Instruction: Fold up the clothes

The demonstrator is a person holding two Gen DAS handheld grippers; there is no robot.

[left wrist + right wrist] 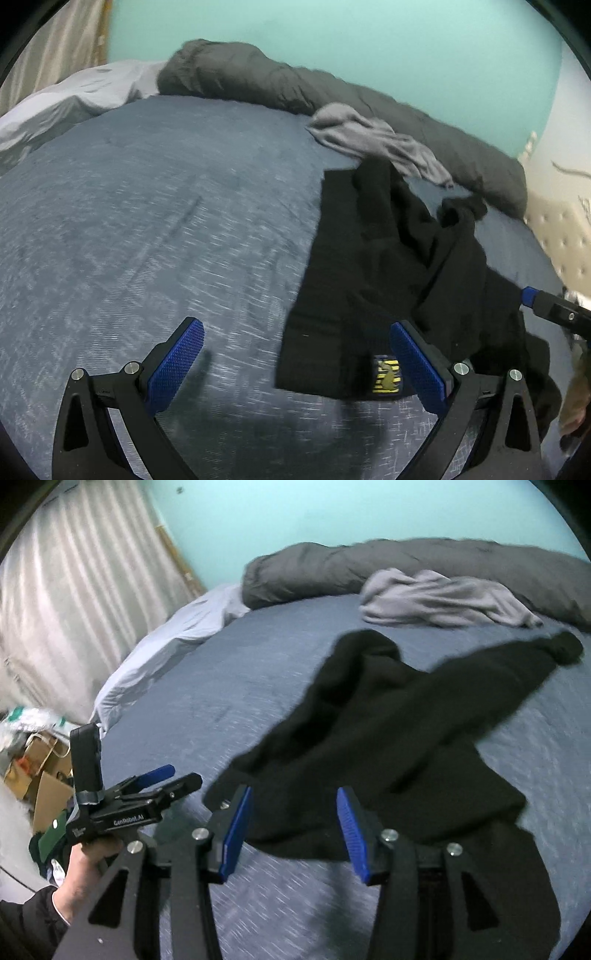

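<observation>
A black garment (388, 258) lies crumpled on the blue bed cover (166, 221), with a yellow-and-black label (386, 376) at its near hem. My left gripper (295, 326) hangs open and wide over the bed, its right pad just above the hem by the label, nothing between the pads. In the right wrist view the black garment (388, 720) spreads ahead with a sleeve stretched to the far right. My right gripper (294, 792) stands open above its near edge, the pads not pressing on the cloth.
A light grey garment (439, 602) lies bunched at the far side against a rolled dark grey duvet (369, 565). A pale sheet (166, 646) hangs off the left edge. Boxes and bags (40, 768) stand on the floor beside curtains. A hand (88, 856) holds the left gripper (181, 775).
</observation>
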